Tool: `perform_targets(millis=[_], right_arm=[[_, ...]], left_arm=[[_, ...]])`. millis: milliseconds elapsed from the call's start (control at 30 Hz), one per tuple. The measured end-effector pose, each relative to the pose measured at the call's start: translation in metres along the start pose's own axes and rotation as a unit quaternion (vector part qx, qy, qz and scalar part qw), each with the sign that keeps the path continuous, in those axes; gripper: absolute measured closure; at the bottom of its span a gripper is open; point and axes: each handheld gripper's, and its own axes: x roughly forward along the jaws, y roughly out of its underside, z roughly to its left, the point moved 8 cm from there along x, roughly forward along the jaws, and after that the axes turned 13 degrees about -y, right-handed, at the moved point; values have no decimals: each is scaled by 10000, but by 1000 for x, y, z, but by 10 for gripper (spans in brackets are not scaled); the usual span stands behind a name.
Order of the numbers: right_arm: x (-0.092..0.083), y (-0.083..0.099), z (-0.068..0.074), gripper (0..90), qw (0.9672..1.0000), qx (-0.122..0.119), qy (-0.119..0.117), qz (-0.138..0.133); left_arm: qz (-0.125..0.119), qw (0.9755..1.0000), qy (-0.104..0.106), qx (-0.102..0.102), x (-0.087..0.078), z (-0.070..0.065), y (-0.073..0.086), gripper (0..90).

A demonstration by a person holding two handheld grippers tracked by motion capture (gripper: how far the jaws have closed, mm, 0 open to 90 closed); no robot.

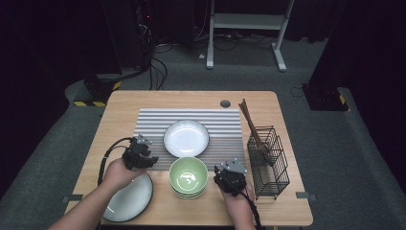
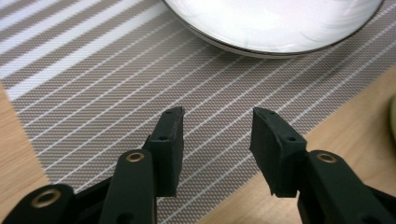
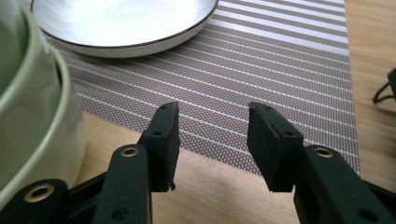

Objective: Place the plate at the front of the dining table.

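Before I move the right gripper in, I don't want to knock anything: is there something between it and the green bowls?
Nothing visible stands in the way. The right gripper, open and empty, sits just beside the stack of green bowls, with bare table between them. The wire basket is on its other side.

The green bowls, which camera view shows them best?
The high view: the stacked green bowls show whole, between the two grippers. The right gripper view catches just their side wall at its left edge; the left gripper view gives a sliver of pale rim.

No readable text, labels or numbers anywhere.
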Motion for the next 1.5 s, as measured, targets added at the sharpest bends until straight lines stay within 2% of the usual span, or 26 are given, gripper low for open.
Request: perform_targets(millis=[133, 233, 333, 433, 500, 567, 633, 733, 833, 933, 1033, 1200, 1367, 1400, 1467, 1500], right_arm=[[0, 4, -1, 523, 9999, -100, 87, -32], [0, 7, -2, 522, 9999, -121, 90, -28], [2, 10, -2, 524, 9999, -136, 5, 6], [3, 10, -2, 526, 9998, -193, -64, 9], [3, 10, -3, 527, 9998, -188, -111, -8], [2, 11, -4, 538, 9998, -74, -180, -27], [2, 12, -6, 544, 9997, 19, -230, -22], [0, 13, -8, 543, 9996, 29, -274, -37], [-2, 13, -10, 542, 9995, 87, -291, -58], [-3, 13, -11, 541, 9994, 124, -307, -75], [-3, 11, -10, 538, 9993, 143, -333, -97], [-2, 12, -9, 536, 9992, 131, -373, -76], [-2, 12, -8, 534, 9991, 134, -390, -84], [-2, 12, -8, 534, 9991, 133, -390, -80], [-2, 11, -9, 533, 9991, 144, -390, -93], [-3, 11, -8, 533, 9990, 176, -402, -96]], left_arm=[[222, 9995, 182, 114, 2, -3, -1, 529], [456, 9986, 161, 209, 5, -2, 1, 544], [664, 9972, 349, 24, 7, -3, 1, 532], [757, 9967, 237, 163, 7, -3, -1, 529], [890, 9954, 252, 232, 7, -4, 0, 519], [986, 9944, 304, 239, 8, -6, -1, 518], [1030, 9935, 252, 421, 8, -7, -2, 516], [1148, 9908, 233, 682, 5, -11, -5, 507], [1353, 9857, 126, 1000, 2, -12, -8, 494], [1580, 9806, 170, 1148, 0, -13, -9, 482], [1829, 9766, 362, 1068, 0, -14, -9, 461], [2114, 9730, 476, 792, -2, -11, -10, 430], [2385, 9669, 731, 540, -6, -8, -10, 417], [2413, 9661, 769, 507, -8, -8, -11, 418], [2393, 9665, 806, 465, -11, -7, -12, 437], [2418, 9654, 884, 412, -12, -9, -13, 444]])
